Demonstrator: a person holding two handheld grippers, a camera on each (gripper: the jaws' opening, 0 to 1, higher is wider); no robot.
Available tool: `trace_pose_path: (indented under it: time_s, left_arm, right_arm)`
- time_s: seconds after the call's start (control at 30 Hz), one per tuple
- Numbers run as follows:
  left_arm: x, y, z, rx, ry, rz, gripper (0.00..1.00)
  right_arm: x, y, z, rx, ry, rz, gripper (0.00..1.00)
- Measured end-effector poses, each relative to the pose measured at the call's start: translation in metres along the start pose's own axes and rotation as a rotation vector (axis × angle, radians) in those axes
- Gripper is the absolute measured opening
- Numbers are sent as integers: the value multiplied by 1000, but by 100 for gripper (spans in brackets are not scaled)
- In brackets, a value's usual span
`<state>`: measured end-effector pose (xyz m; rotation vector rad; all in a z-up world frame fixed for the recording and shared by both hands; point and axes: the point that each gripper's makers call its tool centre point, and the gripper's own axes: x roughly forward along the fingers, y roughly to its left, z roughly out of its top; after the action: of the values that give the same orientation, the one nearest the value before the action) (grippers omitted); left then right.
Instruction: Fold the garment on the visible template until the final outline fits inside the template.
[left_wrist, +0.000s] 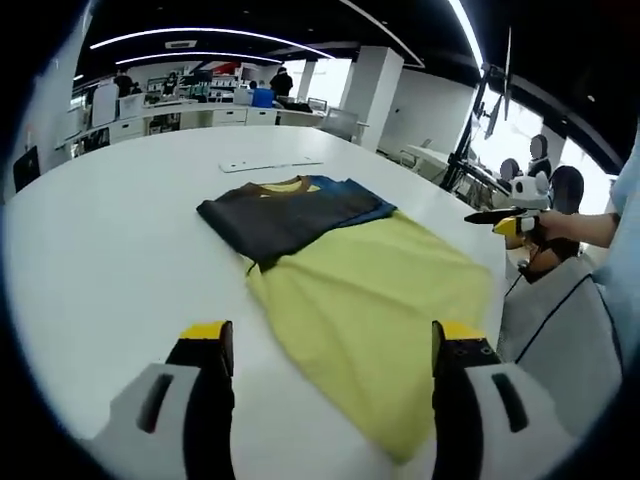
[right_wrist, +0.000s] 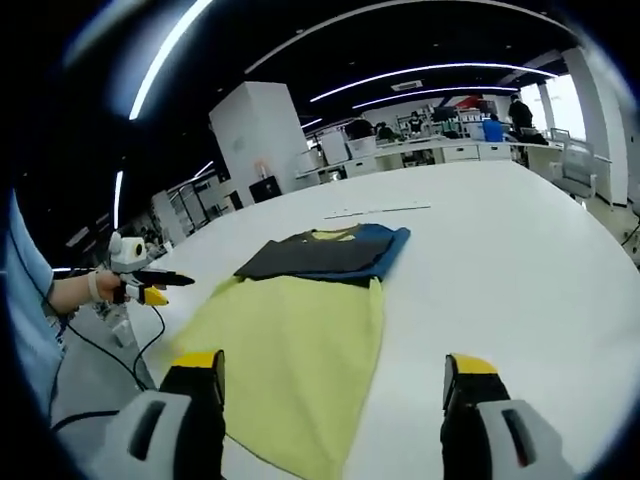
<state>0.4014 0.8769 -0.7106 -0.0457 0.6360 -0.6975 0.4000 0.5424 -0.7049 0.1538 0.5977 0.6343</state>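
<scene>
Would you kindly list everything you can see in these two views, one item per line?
garment: one, yellow body with dark grey and blue upper part folded over, on the table's middle.
flat strip: one, white, on the table beyond the garment.
table: one, white, large, rounded.
desks and people: several, in the far background.
left gripper: one, black jaws with yellow tips, apart, above the garment's near edge.
right gripper: one, same colours, jaws apart, held beside the table.
person's hand: holding the right gripper.
</scene>
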Motion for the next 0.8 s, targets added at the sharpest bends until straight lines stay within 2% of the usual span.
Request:
trace_pose_path:
  time_s: [0.17,0.33,0.47,0.57,0.8]
  left_arm:
    - [-8,-4,-14,-6,22,-6,77]
    - [-14,-14,-30,-24,47,-28,72]
    - [-20,-25,-48,-36,82,-70,70]
    - [-24,-29,-59,-33,107,-77,67]
    - [-30,-37,-78,-78,143,-102,59]
  right_arm:
    - [-5,0,-11,-7,28,4,87]
    - [-8,1,-26,-27,66,8,85]
    - [-11,6,-41,-26,104,24,77]
    - [-13,7,-50,-10,125,26,73]
    - [-19,11,-65,9,168,42,61]
